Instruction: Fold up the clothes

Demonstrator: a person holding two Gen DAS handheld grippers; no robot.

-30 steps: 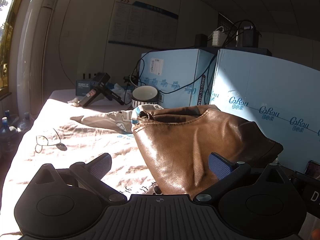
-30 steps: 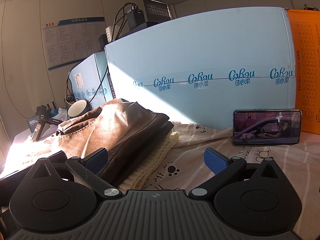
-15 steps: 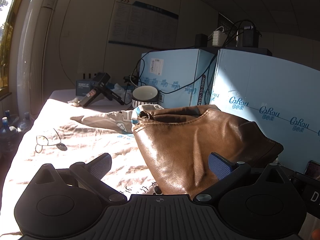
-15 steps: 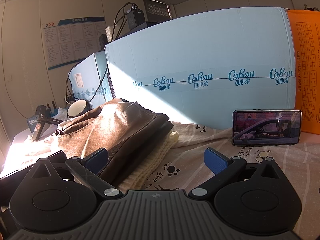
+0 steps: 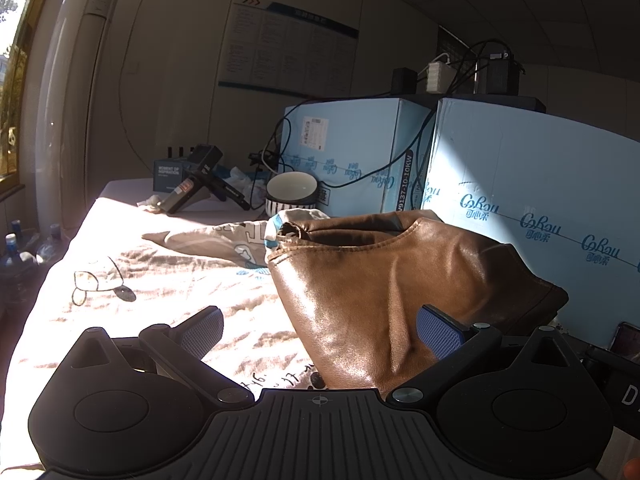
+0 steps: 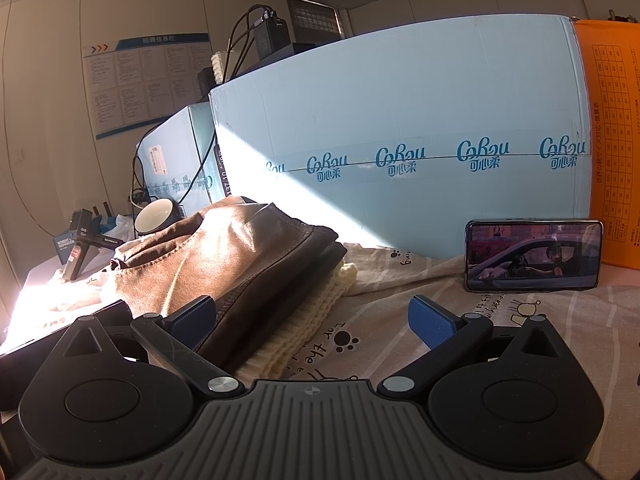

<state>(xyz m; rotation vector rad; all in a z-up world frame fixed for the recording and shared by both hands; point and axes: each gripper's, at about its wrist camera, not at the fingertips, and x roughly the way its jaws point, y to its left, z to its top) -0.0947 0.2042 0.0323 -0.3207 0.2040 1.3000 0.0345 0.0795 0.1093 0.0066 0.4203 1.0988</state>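
The brown jacket [image 5: 384, 288] lies bunched on the printed bedsheet [image 5: 168, 280], on top of a cream knit sweater [image 6: 308, 320]. In the left wrist view it sits at about one o'clock from the left gripper [image 5: 320, 330], whose jaws stand wide apart with nothing between them; the right-hand pad is just in front of the leather, and whether it touches cannot be told. In the right wrist view the jacket lies at about eleven o'clock from the right gripper [image 6: 310, 318], also spread wide and empty, its left pad just beside the jacket's dark edge. The pile therefore sits between the two grippers, its long axis running from close by them away toward the bowl [image 5: 292, 192] and the blue boxes [image 6: 400, 128] at twelve o'clock. Both grippers look about equally near; my guess is that each takes its own near edge. A phone [image 6: 534, 256] stands at one o'clock of the right gripper, well clear of the clothes.

Against the views from a second ago, nothing differs: both grippers and the jacket are in the same places.
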